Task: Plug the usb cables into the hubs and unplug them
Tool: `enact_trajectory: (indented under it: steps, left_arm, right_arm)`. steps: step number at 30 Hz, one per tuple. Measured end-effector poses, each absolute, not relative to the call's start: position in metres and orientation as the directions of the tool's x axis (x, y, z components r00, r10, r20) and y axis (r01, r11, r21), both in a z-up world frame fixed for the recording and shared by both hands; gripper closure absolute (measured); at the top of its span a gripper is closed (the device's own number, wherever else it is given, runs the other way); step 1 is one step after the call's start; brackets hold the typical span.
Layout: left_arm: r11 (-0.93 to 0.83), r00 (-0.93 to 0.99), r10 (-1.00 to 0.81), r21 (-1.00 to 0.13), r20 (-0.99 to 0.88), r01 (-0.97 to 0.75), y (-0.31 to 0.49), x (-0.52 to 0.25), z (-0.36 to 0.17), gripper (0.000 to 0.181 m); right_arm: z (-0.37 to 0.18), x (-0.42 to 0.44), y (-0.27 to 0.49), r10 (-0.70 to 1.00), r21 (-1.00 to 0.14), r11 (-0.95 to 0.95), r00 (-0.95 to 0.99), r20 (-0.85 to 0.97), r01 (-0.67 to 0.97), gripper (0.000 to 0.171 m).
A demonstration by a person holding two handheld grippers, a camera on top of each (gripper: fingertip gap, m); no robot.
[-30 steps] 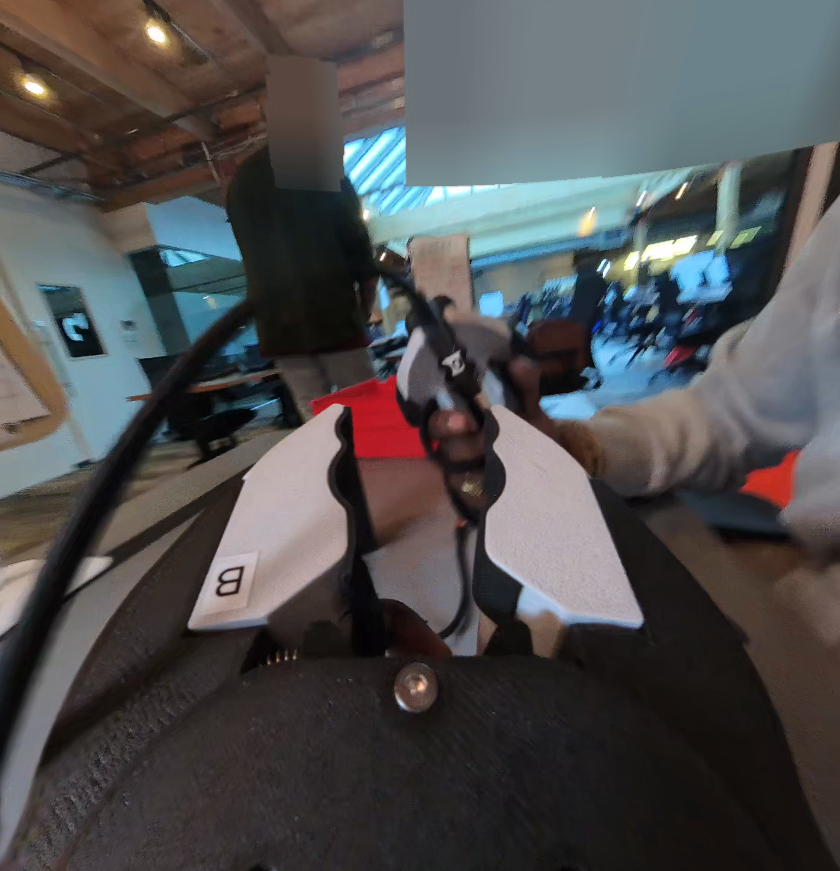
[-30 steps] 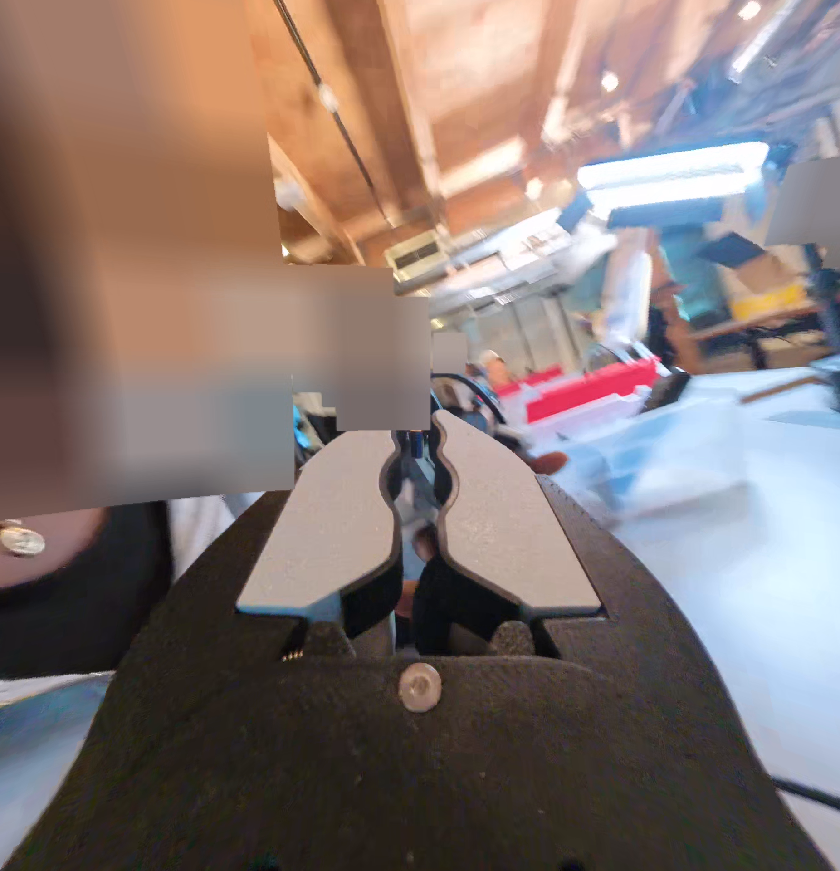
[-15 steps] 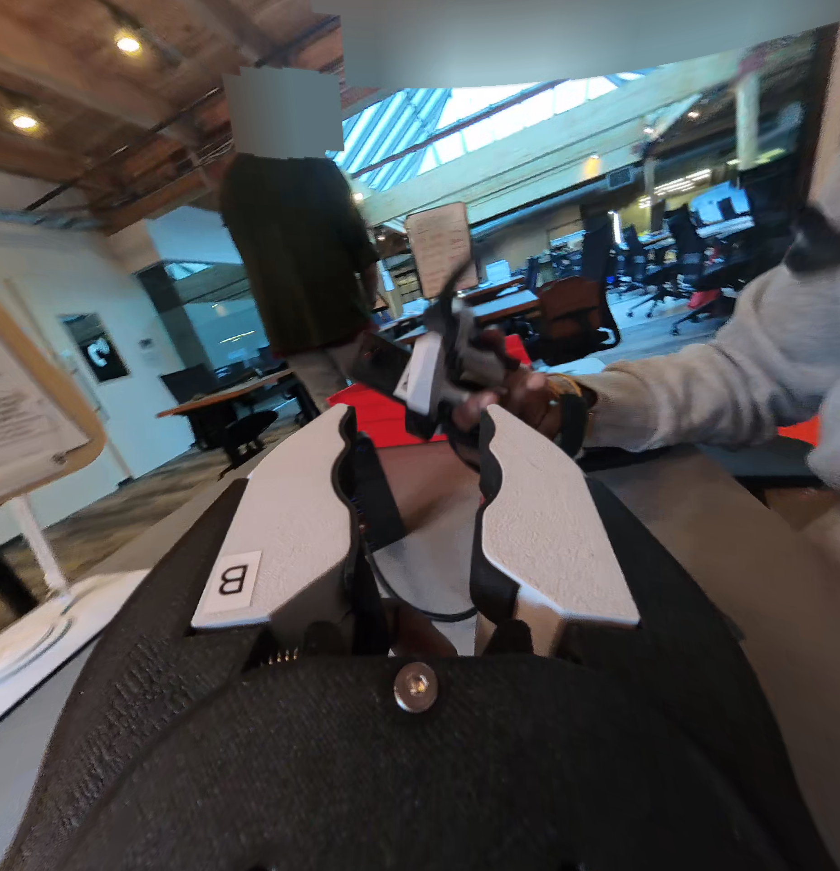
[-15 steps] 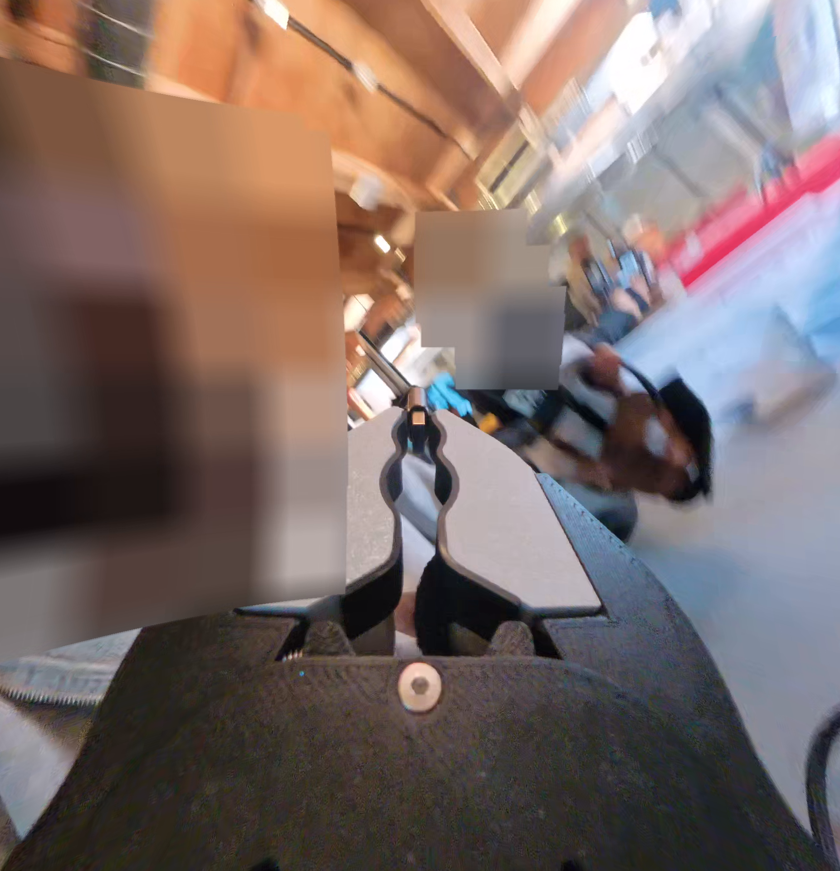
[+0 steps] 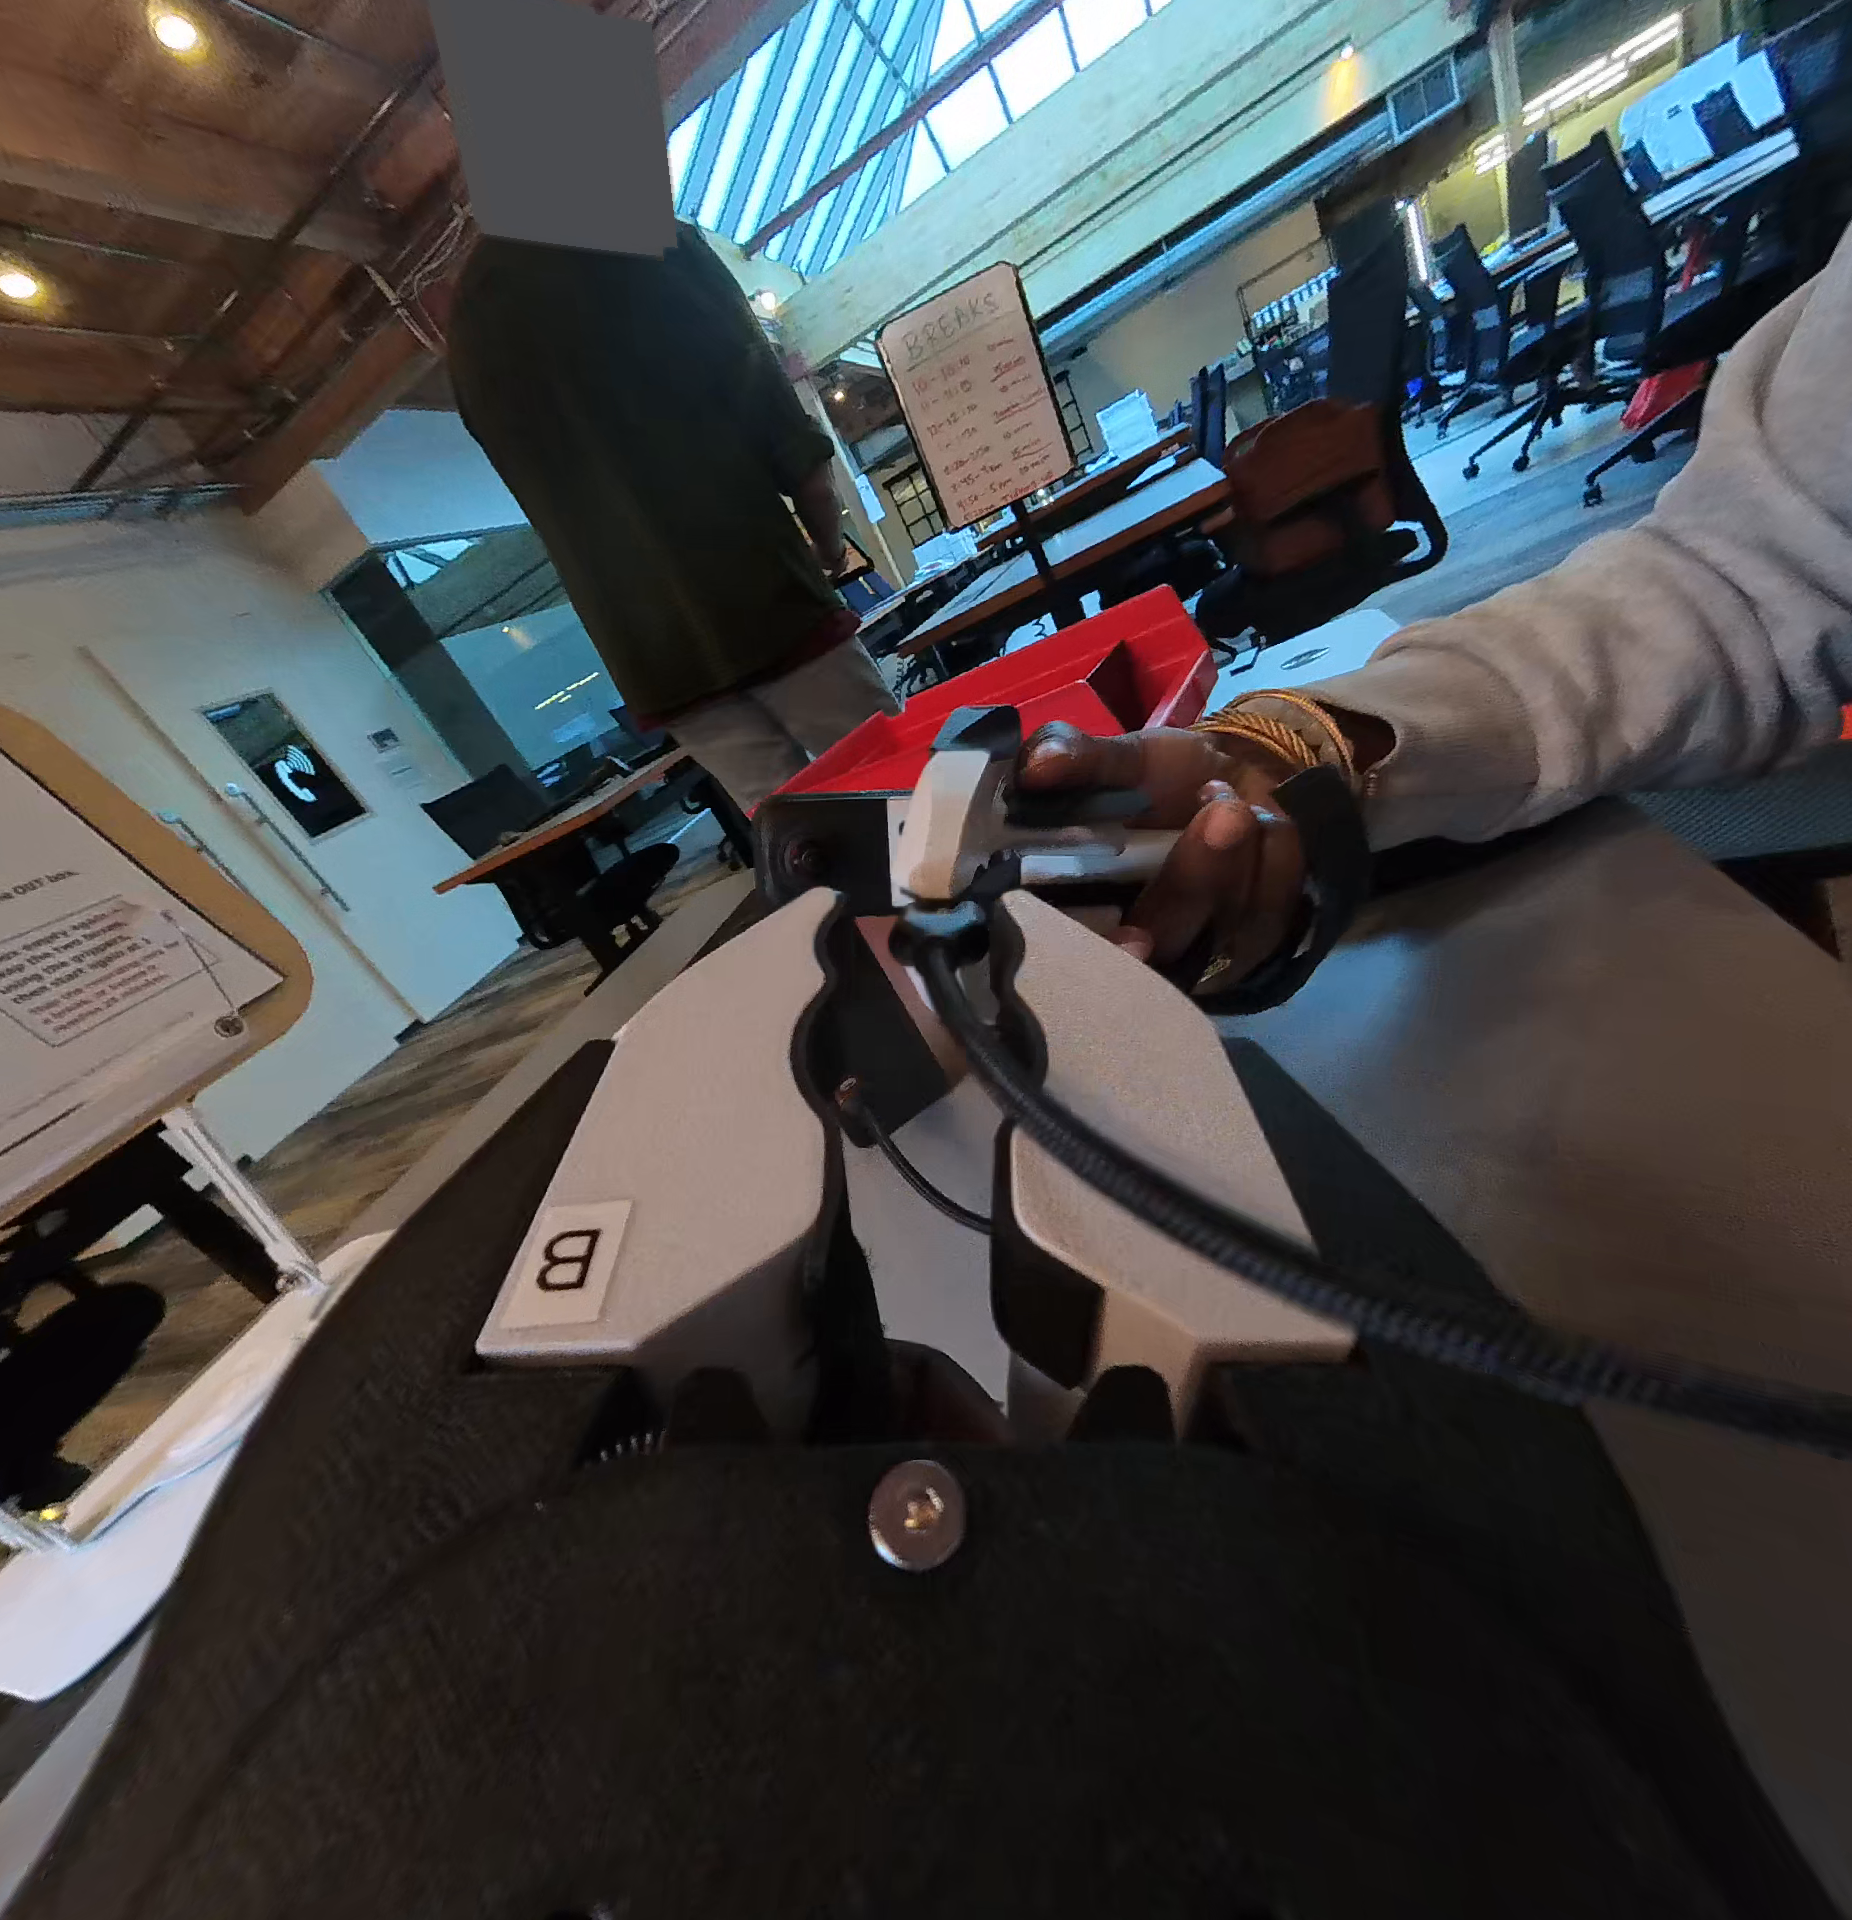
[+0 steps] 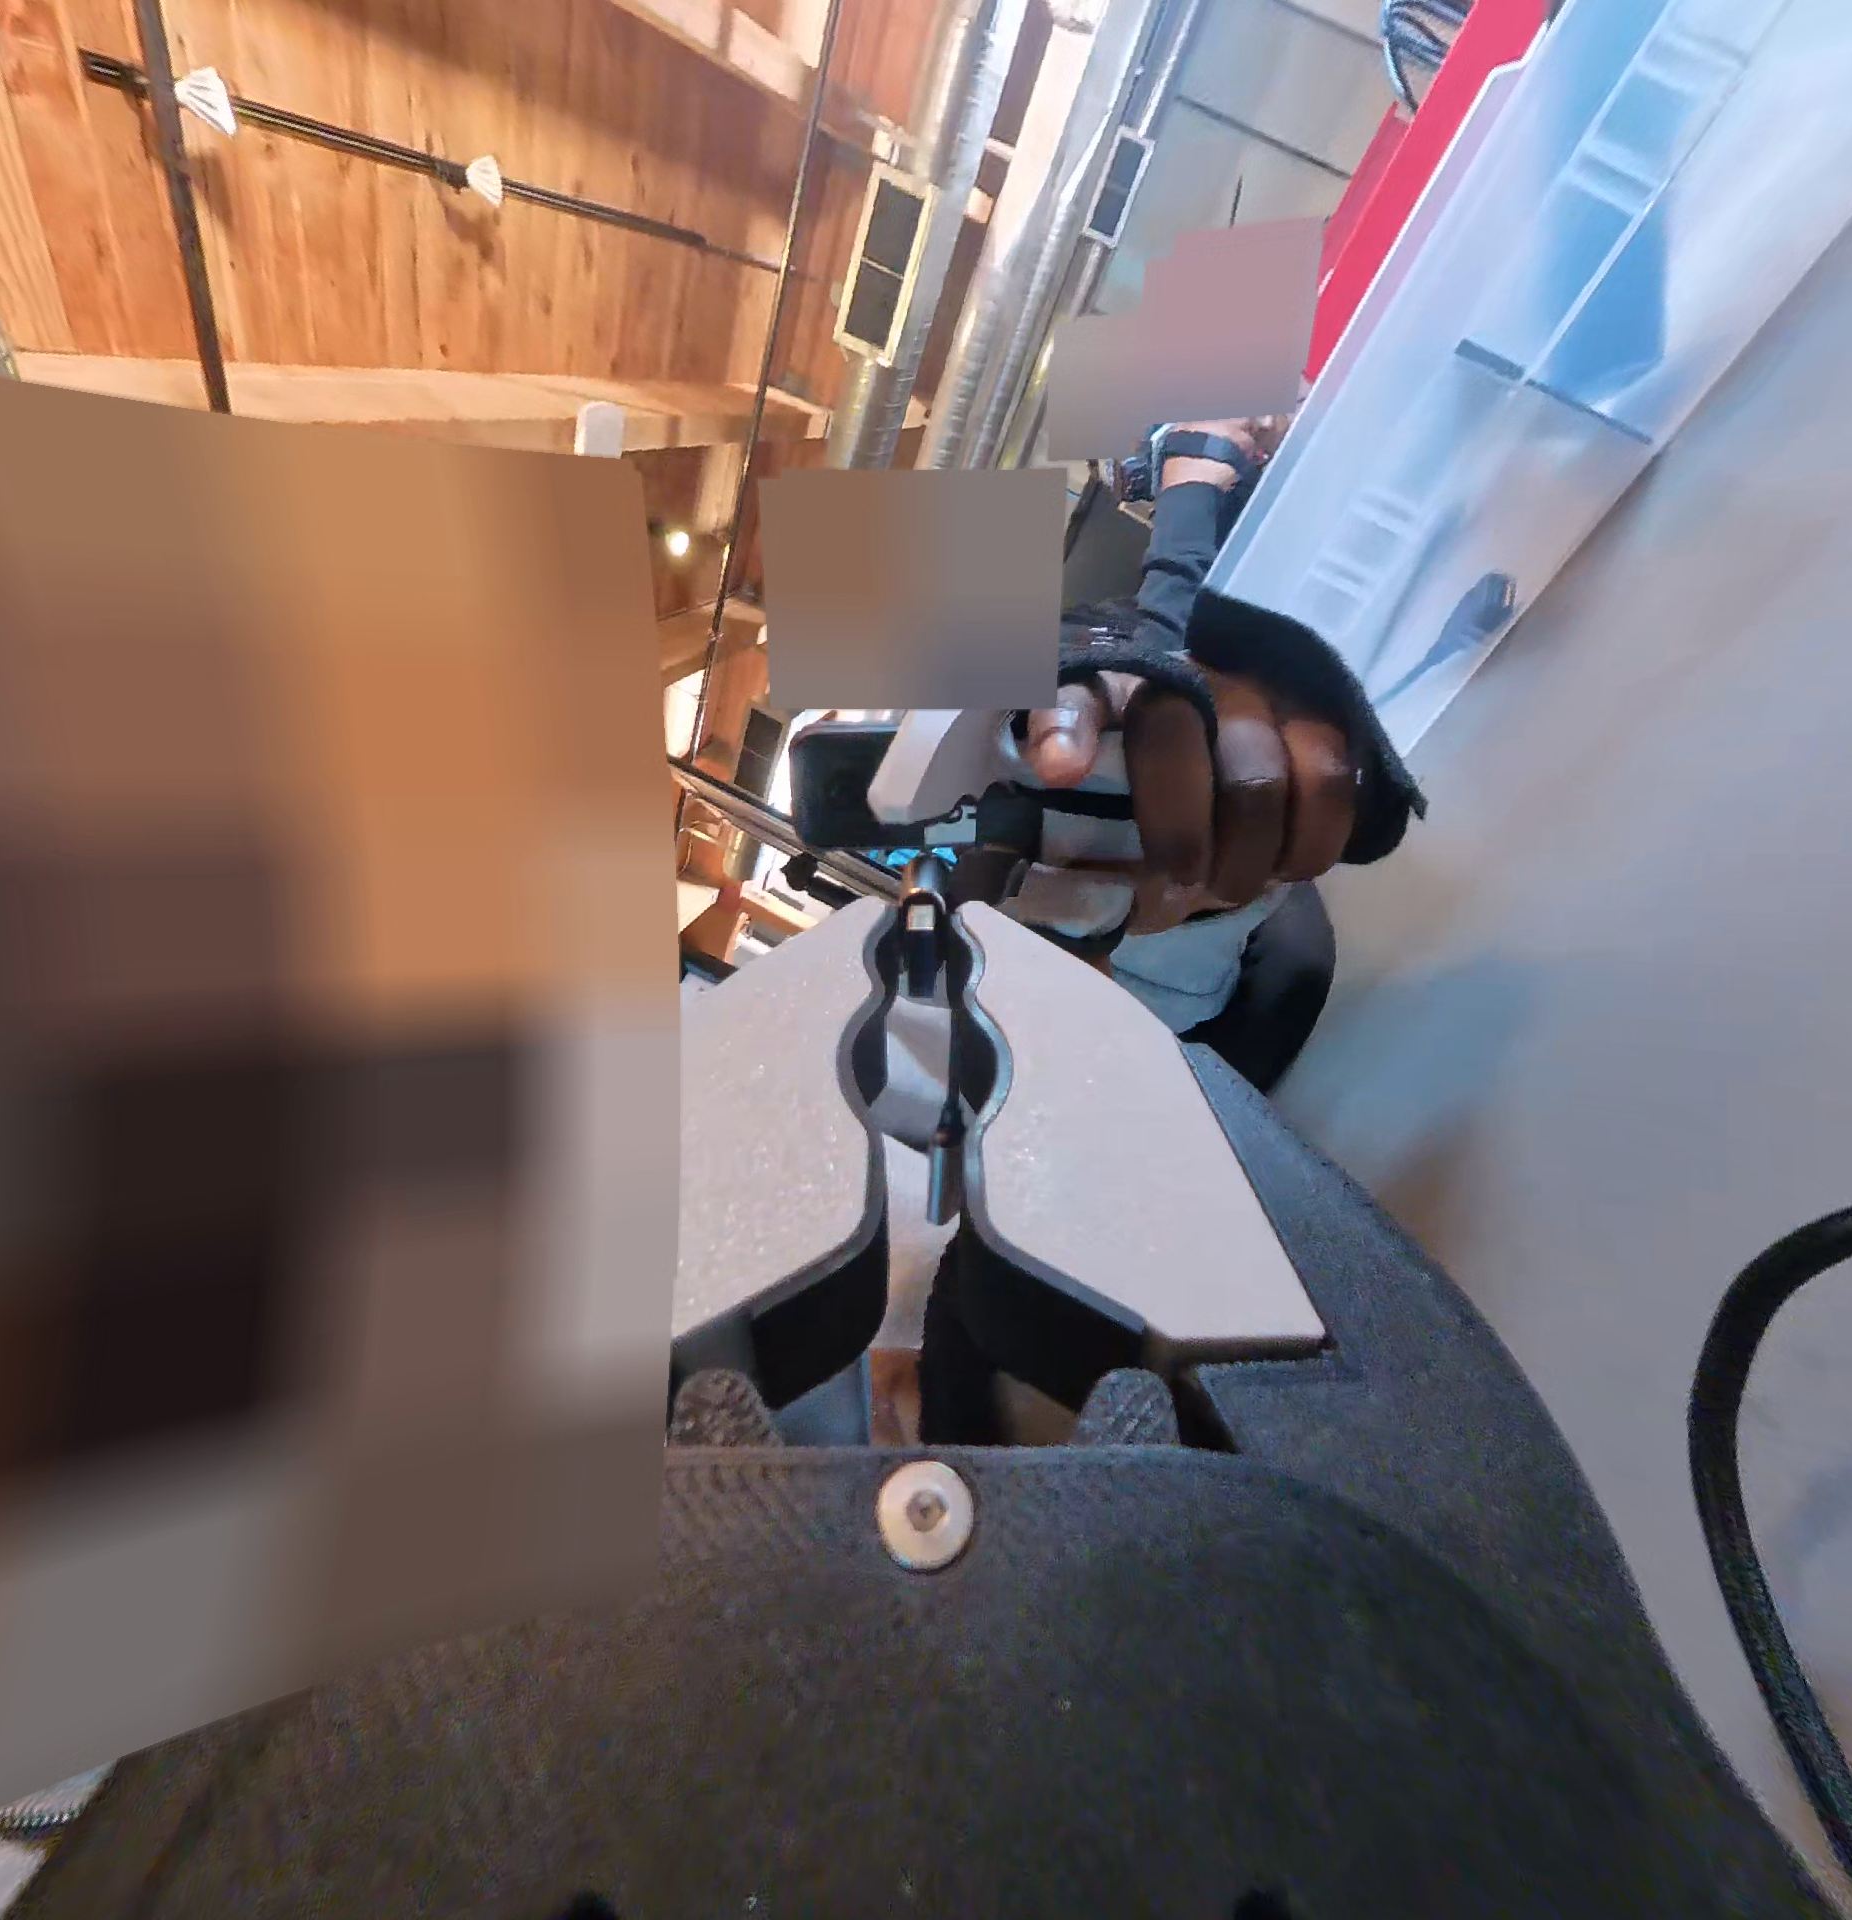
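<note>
Both grippers raised, facing each other, plug end between them.

We see the right gripper (image 6: 917, 920) with jaws nearly together, pinching a small black USB plug (image 6: 920, 925) at the tips, its thin lead trailing back between them. The left gripper (image 5: 917, 925) jaws clamp a dark hub (image 5: 886, 1049); a braided cable (image 5: 1161, 1184) crosses its right finger.

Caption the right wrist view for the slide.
Right tool pinches a black USB plug at its fingertips, facing the person's other hand over the grey table.
</note>
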State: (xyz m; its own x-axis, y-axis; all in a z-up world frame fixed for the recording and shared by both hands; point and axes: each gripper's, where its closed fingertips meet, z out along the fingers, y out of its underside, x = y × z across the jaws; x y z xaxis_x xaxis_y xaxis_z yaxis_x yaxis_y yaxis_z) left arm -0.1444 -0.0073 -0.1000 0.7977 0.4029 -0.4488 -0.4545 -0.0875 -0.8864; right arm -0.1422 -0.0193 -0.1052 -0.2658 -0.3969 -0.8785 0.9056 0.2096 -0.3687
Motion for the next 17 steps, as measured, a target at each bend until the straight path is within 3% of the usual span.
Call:
enact_trajectory:
  steps: [17]
  left_arm:
    - [-0.151, 0.781, 0.38, -0.866, -0.497, -0.478, -0.0027, -0.1417, -0.1066, 0.162]
  right_arm:
    - [-0.1041, -0.1374, -0.0186, -0.387, -0.396, 0.22, -0.293, -0.874, 0.892, 0.163]
